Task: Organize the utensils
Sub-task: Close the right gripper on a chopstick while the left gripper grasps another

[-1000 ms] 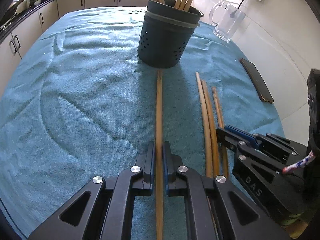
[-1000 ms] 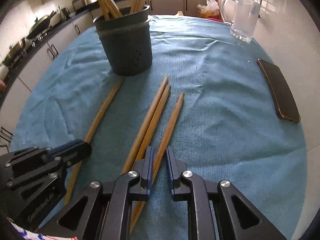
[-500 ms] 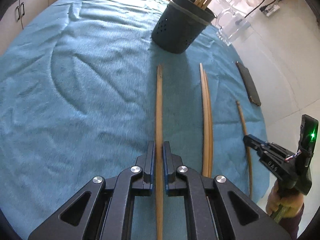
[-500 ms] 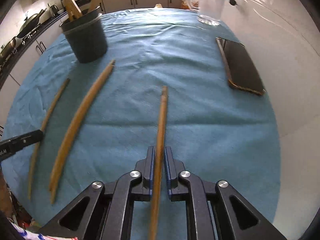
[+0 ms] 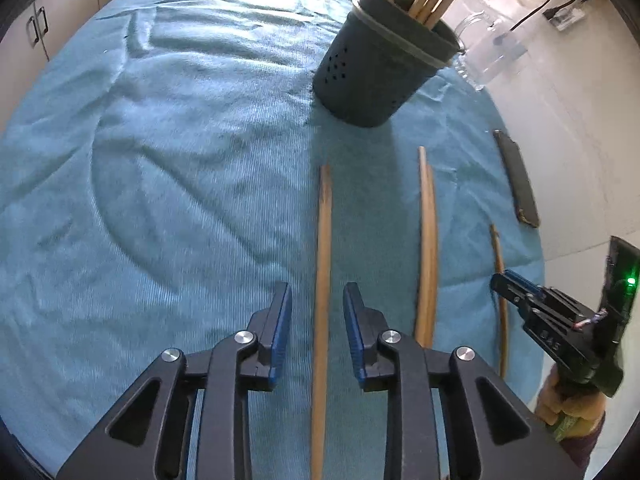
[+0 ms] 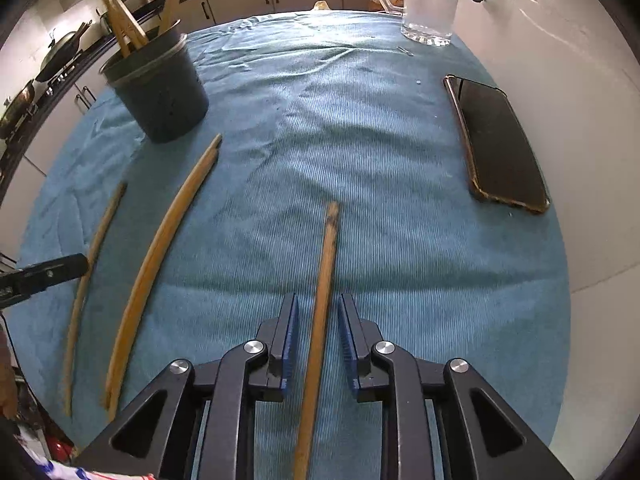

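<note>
Several wooden sticks lie on the blue cloth (image 5: 160, 160). My left gripper (image 5: 317, 308) is open, its jaws on either side of one stick (image 5: 323, 264) without touching it. My right gripper (image 6: 317, 316) is open around another stick (image 6: 323, 280). That right gripper also shows in the left wrist view (image 5: 500, 282), with its stick (image 5: 500, 296). A pair of sticks (image 5: 427, 248) lies between the two, also in the right wrist view (image 6: 160, 252). A dark perforated holder (image 5: 376, 76) with several sticks stands at the back, also in the right wrist view (image 6: 160, 88).
A black phone (image 6: 496, 140) lies on the cloth's right side. A glass mug (image 6: 430, 0) stands at the far right corner. Kitchen cabinets and a stove with pans run beyond the table's far and left edges.
Both grippers have opened and let go of their sticks. The sticks now lie loose between the jaws.
</note>
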A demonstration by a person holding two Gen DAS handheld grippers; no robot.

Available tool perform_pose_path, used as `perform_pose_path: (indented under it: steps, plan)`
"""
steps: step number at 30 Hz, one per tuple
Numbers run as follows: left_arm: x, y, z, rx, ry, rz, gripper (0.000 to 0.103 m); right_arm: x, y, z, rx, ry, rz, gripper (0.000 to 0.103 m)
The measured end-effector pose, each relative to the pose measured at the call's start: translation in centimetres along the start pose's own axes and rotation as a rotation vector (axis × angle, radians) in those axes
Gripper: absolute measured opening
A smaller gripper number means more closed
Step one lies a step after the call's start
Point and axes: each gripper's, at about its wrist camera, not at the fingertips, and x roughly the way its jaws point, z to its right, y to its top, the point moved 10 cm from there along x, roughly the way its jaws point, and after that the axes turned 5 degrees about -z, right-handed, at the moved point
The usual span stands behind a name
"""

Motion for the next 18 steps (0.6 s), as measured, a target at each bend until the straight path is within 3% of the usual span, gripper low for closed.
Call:
perform_pose_path:
  steps: [7, 15, 16, 17, 18]
  plan:
    - [1.3, 3.3, 1.3, 0.044, 0.075, -0.018, 0.025, 0.3, 1.4, 0.0, -0.026, -0.05, -0.012, 0.016]
    - [1.9, 4.4, 1.9, 0.099, 0.076, -0.018, 0.025, 0.8, 3.4, -0.2, -0.036, -0.075, 0.0, 0.012]
    - [1.8, 4.5, 1.9, 0.108, 0.075, -0.012, 0.023, 0.8, 3.5, -0.3, -0.036, -0.084, 0.014, 0.012]
    - [1.8, 4.5, 1.9, 0.116, 0.089, 0.001, 0.007, 0.8, 3.6, -0.4, -0.036, -0.088, 0.027, 0.011]
    - [2.0, 4.5, 1.8, 0.124, 0.105, 0.01, 0.007, 0.7, 3.5, -0.4, -0.036, -0.09, 0.037, 0.009]
